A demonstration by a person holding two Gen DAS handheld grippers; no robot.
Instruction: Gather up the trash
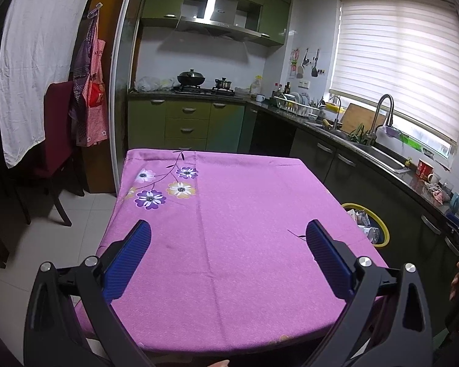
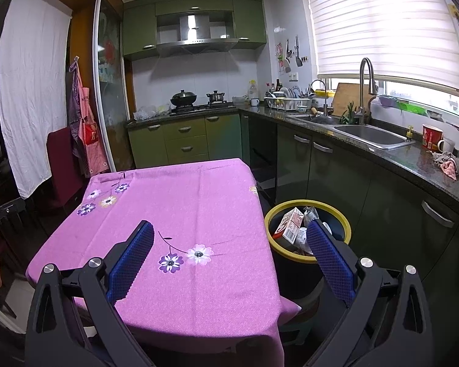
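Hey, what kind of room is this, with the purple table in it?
A home kitchen, most likely. A gas stove with pots sits under a range hood, a steel sink with a tall faucet is set in the dark counter, and green cabinets line the walls.

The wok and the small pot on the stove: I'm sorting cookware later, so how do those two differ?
The wok is dark, wide and shallow, while the small pot is shiny steel, narrower and more upright. The wok sits on the stove's left burner, the small pot on the right one, nearer the corner of the counter. Both are lidded, each lid with a knob on top, and they stand apart without touching.
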